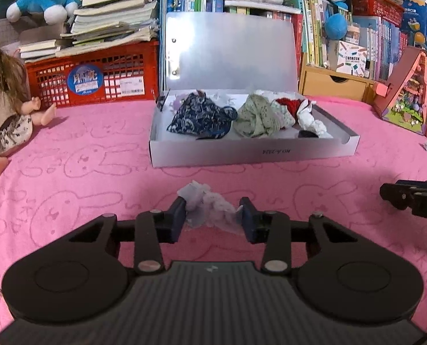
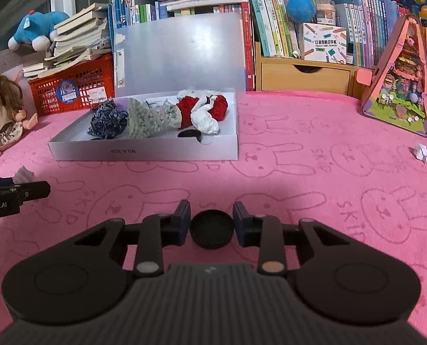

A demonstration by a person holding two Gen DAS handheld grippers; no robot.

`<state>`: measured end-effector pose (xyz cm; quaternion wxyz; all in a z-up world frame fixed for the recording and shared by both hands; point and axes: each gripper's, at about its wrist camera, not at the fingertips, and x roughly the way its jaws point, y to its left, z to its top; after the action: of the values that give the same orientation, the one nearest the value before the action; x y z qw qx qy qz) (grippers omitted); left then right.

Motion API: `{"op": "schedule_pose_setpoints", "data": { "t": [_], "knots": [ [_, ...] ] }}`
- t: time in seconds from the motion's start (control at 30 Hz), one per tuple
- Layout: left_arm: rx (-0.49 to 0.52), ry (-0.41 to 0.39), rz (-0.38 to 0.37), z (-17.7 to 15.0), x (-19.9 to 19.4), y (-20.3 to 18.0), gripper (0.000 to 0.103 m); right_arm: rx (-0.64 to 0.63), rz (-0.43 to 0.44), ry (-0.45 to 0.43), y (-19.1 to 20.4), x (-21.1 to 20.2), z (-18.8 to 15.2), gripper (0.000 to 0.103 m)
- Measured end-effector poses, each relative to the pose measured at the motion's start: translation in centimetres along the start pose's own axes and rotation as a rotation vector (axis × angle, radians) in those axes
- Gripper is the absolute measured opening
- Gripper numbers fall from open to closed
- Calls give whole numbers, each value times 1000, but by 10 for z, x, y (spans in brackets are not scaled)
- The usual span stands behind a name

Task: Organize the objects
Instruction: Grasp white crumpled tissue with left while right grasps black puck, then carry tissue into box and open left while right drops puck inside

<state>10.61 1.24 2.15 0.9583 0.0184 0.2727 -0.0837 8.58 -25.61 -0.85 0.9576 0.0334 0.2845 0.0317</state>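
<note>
My left tool (image 1: 212,215) pinches a pale crumpled cloth (image 1: 207,205) and my right tool (image 2: 212,224) clamps a black disc (image 2: 212,229) — both low over the pink desk (image 2: 299,178); the box (image 1: 250,152) at twelve o'clock already holds several cloths, these two remain

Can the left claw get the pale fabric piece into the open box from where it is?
Probably yes. The left claw grips the pale fabric piece just short of the open box; only bare pink cloth lies between, and the lid stands back. Free space inside looks limited.
</note>
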Motion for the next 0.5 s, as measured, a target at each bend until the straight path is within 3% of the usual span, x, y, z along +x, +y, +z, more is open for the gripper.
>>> {"op": "schedule_pose_setpoints", "data": {
  "t": [0.3, 0.5],
  "knots": [
    [20, -31, -12, 18, -3, -1, 46, -10, 21, -27, 4, -4, 14, 36],
    [19, -61, -28, 43, 4, 3, 46, 1, 46, -44, 4, 2, 43, 36]
  ]
}}
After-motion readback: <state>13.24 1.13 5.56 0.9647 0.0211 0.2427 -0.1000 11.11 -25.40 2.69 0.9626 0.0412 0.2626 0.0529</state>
